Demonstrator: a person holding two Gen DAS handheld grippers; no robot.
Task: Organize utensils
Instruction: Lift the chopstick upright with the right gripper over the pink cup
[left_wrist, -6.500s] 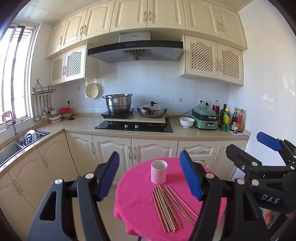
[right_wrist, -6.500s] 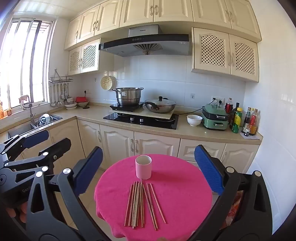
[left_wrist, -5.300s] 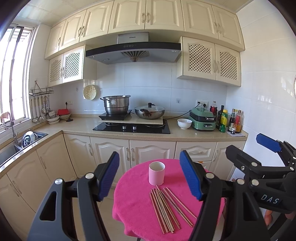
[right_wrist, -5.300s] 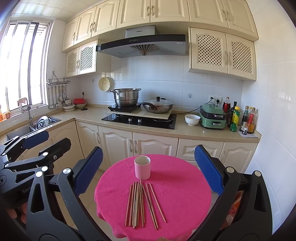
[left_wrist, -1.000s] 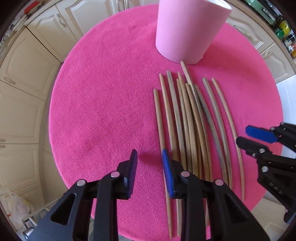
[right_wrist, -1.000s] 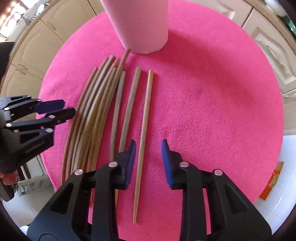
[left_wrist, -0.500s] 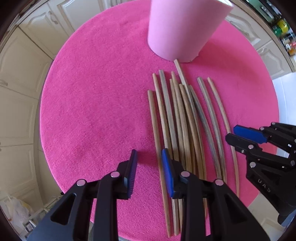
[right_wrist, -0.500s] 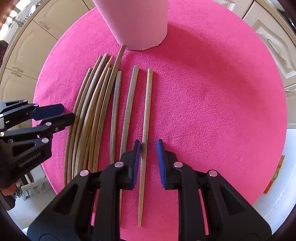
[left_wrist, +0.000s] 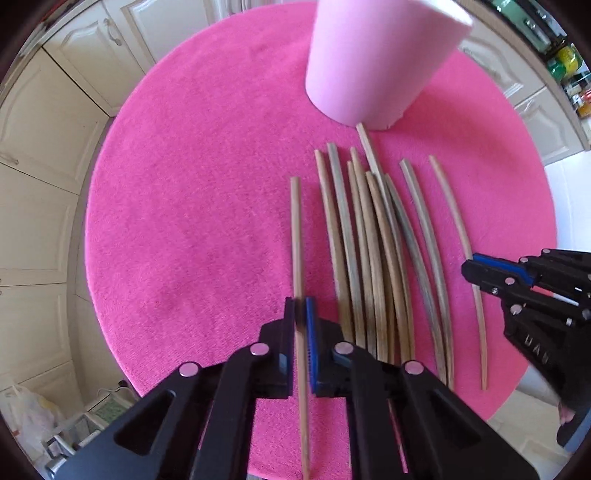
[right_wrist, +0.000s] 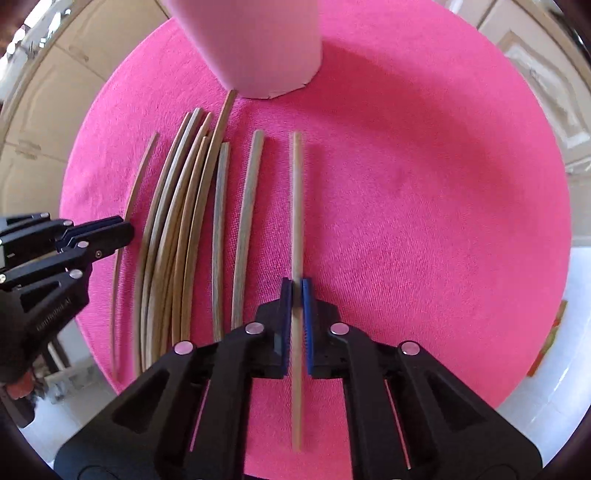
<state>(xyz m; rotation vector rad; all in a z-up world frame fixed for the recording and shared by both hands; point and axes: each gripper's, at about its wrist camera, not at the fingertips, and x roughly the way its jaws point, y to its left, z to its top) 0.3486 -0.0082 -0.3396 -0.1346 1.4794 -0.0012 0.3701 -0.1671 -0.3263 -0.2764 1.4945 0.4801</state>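
Several wooden chopsticks (left_wrist: 373, 251) lie side by side on a round table with a pink cloth (left_wrist: 192, 206), just below a pink cup (left_wrist: 373, 62). My left gripper (left_wrist: 300, 314) points down and is shut on the leftmost chopstick (left_wrist: 296, 236), which runs between its blue pads. My right gripper (right_wrist: 296, 291) is shut on the rightmost chopstick (right_wrist: 296, 206). The cup (right_wrist: 258, 44) stands upright at the top of the right wrist view. Each gripper shows in the other's view: the right gripper (left_wrist: 484, 267) at the right edge, the left gripper (right_wrist: 118, 230) at the left edge.
Cream kitchen cabinets (left_wrist: 48, 122) surround the table on the far side. The pink cloth (right_wrist: 443, 221) lies bare to the right of the chopsticks. A white plastic bag (left_wrist: 26, 413) lies on the floor at lower left.
Both grippers went from open over the chopsticks to shut, the left on the leftmost chopstick and the right on the rightmost one. Both hands dropped closer to the table.
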